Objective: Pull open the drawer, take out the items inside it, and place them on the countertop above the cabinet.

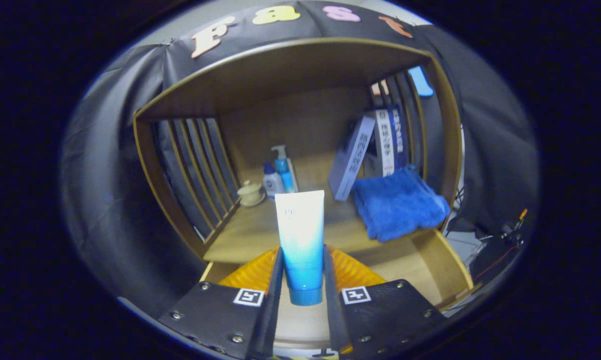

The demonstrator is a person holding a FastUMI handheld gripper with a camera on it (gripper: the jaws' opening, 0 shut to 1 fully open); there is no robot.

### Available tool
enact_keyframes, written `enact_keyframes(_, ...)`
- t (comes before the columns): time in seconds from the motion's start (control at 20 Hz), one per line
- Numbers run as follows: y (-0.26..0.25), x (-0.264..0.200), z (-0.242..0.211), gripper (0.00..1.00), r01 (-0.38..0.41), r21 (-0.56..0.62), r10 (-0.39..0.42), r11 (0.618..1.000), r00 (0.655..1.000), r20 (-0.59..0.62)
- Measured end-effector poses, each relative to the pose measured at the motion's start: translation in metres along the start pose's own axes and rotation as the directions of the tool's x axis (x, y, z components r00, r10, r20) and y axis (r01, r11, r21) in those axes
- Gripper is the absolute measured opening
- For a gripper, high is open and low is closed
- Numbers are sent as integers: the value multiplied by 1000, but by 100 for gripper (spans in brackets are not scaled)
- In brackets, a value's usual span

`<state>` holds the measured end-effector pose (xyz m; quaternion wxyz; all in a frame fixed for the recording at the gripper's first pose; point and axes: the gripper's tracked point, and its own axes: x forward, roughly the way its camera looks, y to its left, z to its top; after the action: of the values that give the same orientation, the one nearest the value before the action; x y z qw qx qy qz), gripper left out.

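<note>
- Gripper view: gripper (303,280) clamped on tube (301,240), cap end down, held upright w/ both fingers pressing lower body, above open drawer (430,260).
- Tube prob. light, soft, squeezable, slick plastic; grip near stiffer cap end, gentle pressure.
- Countertop (260,225) just beyond.

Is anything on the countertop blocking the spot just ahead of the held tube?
Nothing visible does. The gripper is shut on the white-and-blue squeeze tube; the wooden countertop ahead is bare. The folded blue towel lies off to one side, the small bottles farther back.
</note>
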<state>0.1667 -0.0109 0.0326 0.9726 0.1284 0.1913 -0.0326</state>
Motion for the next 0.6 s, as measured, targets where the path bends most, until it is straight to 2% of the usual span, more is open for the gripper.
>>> enact_keyframes(0.25,14,39,28,42,-1,-70,6,998,997,79)
enact_keyframes(0.6,21,118,1,42,40,-103,-31,994,996,82)
